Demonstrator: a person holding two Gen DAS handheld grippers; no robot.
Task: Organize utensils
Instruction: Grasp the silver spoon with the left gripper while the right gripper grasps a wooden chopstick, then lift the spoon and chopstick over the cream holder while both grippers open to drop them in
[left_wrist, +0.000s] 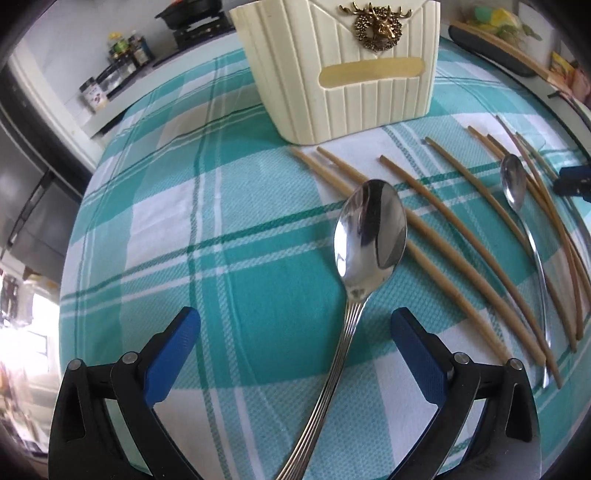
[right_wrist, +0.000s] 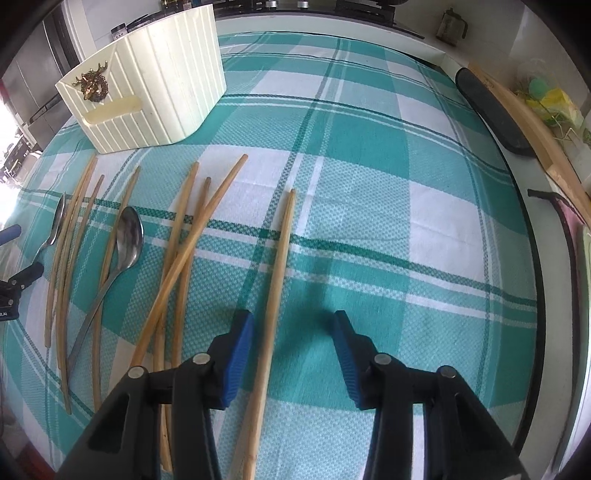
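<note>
Left gripper (left_wrist: 295, 325) jaws wide, ribbed spoon (left_wrist: 364, 236) lying between them untouched, right gripper (right_wrist: 293, 328) spread around a chopstick (right_wrist: 275, 288), cream holder (left_wrist: 343, 62) farther back beyond the spoon's bowl.

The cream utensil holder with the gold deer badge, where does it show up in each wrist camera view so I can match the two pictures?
Left wrist view: the cream utensil holder stands top centre, badge side facing the camera, beyond the chopsticks.
Right wrist view: it sits upper left, turned so that its badge faces lower left.
Shared landmark: the smaller spoon lying among the chopsticks, right of centre in the left view, left of centre in the right view.
</note>
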